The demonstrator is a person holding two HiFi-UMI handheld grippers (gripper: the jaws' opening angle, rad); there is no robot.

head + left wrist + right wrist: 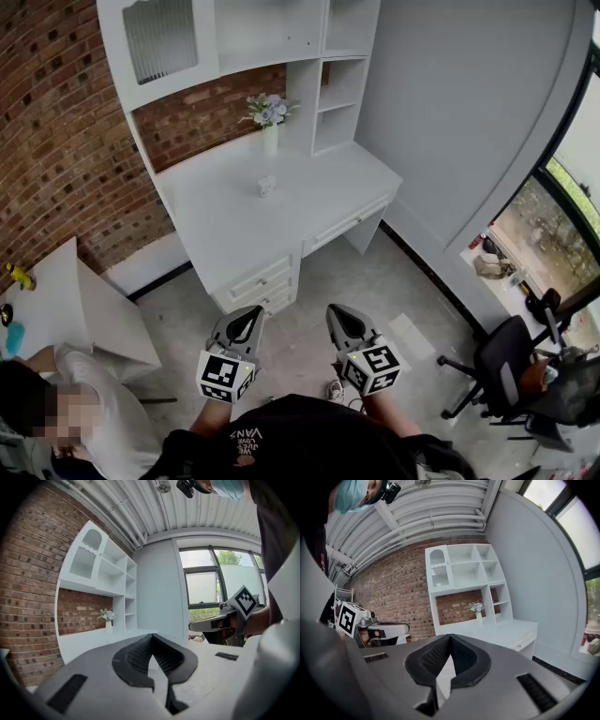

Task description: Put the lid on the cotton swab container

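Brick-walled room, white desk [314, 202] well ahead. What looks like the cotton swab container [267, 186] sits on the desktop, in front of the vase [270, 141]. It is too small to tell its lid, long axis or facing. Left gripper [249, 321] and right gripper [341, 321] are both closed on nothing, near the body and well apart from the desk, so by my judgement nothing is started yet.

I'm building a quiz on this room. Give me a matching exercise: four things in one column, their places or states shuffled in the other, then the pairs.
1 flower vase
2 small container
3 office chair
4 left tongs

A shut, empty
B near the window
C middle of the desk
D back of the desk, by the shelves

Pairs: 1-D, 2-C, 3-B, 4-A
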